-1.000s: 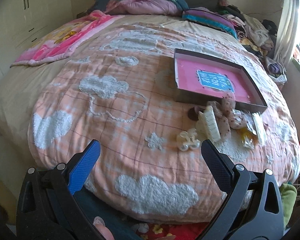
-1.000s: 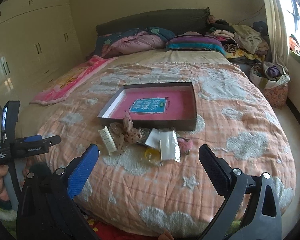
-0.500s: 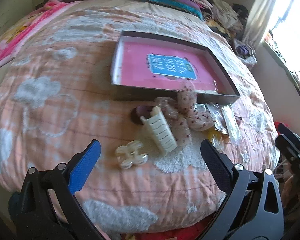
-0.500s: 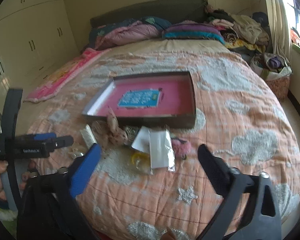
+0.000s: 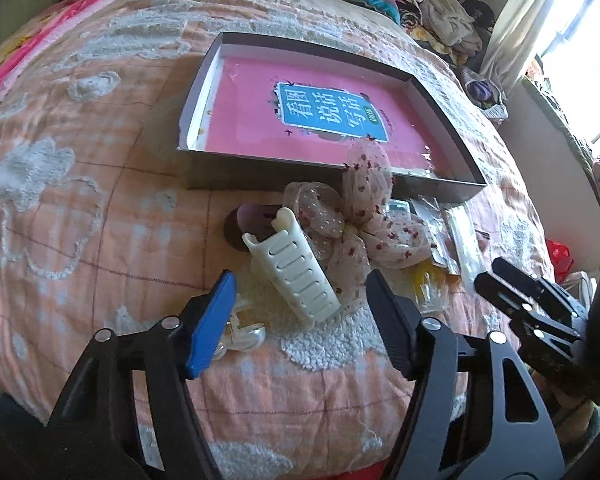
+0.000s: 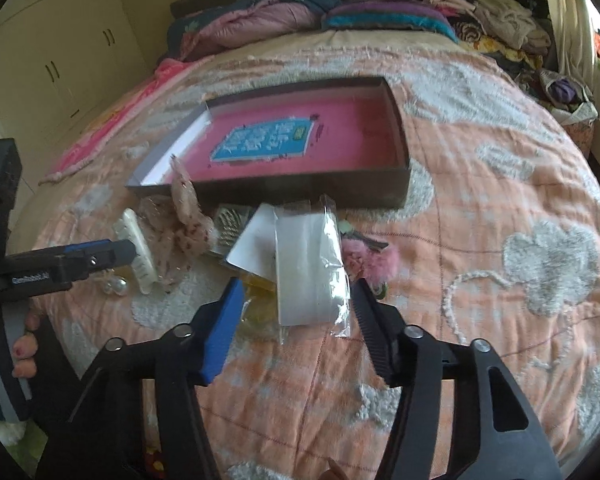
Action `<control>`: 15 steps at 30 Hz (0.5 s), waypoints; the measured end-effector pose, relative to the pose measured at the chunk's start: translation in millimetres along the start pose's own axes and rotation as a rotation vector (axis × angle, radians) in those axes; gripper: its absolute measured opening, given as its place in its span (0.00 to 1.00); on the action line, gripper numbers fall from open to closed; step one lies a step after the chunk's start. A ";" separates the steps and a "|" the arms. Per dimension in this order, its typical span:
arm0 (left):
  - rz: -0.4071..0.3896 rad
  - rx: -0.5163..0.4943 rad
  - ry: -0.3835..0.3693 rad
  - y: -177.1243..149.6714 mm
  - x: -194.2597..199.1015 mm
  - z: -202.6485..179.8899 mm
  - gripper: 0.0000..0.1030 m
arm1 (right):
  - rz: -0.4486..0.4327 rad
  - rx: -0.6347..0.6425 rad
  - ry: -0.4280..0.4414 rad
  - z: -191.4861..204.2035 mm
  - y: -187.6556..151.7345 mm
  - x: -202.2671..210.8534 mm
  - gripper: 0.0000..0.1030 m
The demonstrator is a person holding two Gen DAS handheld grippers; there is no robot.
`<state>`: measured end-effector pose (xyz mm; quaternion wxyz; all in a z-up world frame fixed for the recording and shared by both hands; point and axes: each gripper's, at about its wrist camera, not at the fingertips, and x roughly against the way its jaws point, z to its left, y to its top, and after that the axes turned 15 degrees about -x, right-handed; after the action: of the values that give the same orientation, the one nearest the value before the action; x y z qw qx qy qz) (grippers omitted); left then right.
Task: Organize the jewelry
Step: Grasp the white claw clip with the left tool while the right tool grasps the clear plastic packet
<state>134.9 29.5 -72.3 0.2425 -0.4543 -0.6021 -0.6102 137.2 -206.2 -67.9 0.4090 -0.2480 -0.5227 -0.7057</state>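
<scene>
Now both claws are hovering spread above the bed (image 5: 80, 168): left claw (image 5: 300, 300) over the clip (image 5: 296, 276), right claw (image 6: 298, 306) over what is probably a plastic packet (image 6: 310, 264).

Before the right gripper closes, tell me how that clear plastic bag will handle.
The clear plastic bag looks thin and glossy, so probably floppy and slippery. It seems nearly flat and very light, likely to sag from a pinch. It overlaps the white card, which may get dragged along.

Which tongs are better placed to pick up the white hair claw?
Left. The left tongs are open right at the hair claw; the right tongs are open over a plastic packet.
</scene>
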 end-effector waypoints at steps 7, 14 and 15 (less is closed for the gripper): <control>-0.005 0.024 0.002 4.7 -9.4 5.0 0.48 | 0.004 -0.029 -0.020 -11.7 -2.1 -15.7 0.17; 0.003 0.027 0.015 6.6 -20.0 4.1 0.26 | -0.038 -0.055 0.015 -21.7 -4.0 4.6 0.15; 0.002 0.029 0.005 6.3 -21.4 4.6 0.26 | -0.046 -0.053 0.019 -21.9 -4.7 9.1 0.15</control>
<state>151.5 27.5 -87.8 0.2512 -0.4498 -0.6099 -0.6021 130.0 -229.2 -70.5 0.3908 -0.2400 -0.5053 -0.7310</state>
